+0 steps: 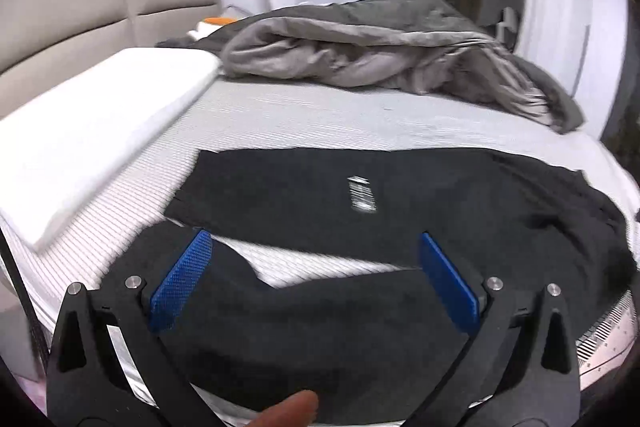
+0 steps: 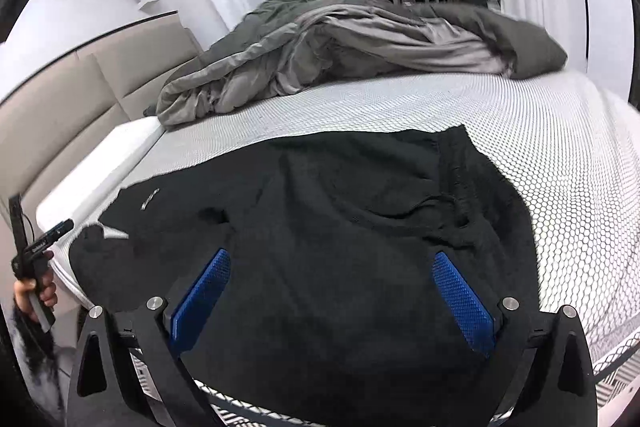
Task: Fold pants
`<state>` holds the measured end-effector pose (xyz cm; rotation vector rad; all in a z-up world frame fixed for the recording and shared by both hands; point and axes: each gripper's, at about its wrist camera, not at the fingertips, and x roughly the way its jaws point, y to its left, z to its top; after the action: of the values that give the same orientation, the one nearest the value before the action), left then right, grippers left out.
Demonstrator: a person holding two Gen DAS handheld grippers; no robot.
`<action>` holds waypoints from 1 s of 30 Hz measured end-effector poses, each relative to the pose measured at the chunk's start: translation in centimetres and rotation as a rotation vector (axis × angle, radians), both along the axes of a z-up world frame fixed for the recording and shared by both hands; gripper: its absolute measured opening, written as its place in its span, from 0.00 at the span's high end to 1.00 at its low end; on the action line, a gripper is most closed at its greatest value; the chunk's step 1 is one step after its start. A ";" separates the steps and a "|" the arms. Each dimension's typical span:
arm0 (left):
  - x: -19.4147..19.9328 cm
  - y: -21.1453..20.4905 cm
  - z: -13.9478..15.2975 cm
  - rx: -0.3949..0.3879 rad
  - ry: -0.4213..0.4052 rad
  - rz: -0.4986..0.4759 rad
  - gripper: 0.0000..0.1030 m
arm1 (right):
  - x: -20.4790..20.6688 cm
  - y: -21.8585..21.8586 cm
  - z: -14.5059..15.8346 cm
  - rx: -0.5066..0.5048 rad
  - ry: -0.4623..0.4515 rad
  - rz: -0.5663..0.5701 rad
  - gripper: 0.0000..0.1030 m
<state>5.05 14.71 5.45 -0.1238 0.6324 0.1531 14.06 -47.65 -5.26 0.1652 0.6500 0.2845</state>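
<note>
Black pants (image 1: 320,187) lie spread on the white patterned mattress (image 1: 320,115). One leg with a small white logo (image 1: 362,195) lies flat farther in, the other leg (image 1: 300,327) runs along the near edge. My left gripper (image 1: 314,241) is open, its blue pads (image 1: 180,283) just above the near leg. In the right wrist view the pants (image 2: 340,227) fill the middle, with the waist end toward the right. My right gripper (image 2: 334,259) is open above the upper part of the pants, holding nothing.
A crumpled grey duvet (image 1: 380,59) lies across the far side of the bed. A white pillow (image 1: 88,139) lies at the left by the beige headboard (image 1: 80,7). The left hand and its gripper handle (image 2: 32,267) show at the left edge. White curtains hang behind.
</note>
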 end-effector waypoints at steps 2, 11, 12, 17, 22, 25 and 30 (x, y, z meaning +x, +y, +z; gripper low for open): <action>2.1 2.7 0.3 -0.022 0.048 0.013 0.07 | 2.3 -1.8 0.5 0.046 0.029 -0.007 0.05; 12.4 13.7 -2.4 -0.114 0.202 0.134 0.16 | 14.7 -7.9 -0.6 0.185 0.210 -0.123 0.17; 13.5 14.2 -3.1 -0.117 0.227 0.134 0.16 | 15.7 -8.2 -1.0 0.184 0.226 -0.135 0.17; 18.8 17.0 -7.7 -0.072 0.393 0.195 0.18 | 20.9 -10.1 -3.8 0.177 0.322 -0.200 0.22; 22.7 18.8 -11.9 -0.072 0.539 0.174 0.19 | 23.4 -10.4 -4.8 0.245 0.337 -0.158 0.33; 23.7 19.7 -12.0 -0.088 0.511 0.181 0.38 | 25.0 -9.9 -5.4 0.239 0.366 -0.135 0.42; 25.7 19.8 -11.6 -0.043 0.453 0.145 0.77 | 27.2 -9.0 -5.3 0.190 0.334 -0.155 0.95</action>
<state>30.79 34.46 -6.12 -0.1784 1.0791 0.3129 41.24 -56.69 -10.58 0.4501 0.9362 0.1695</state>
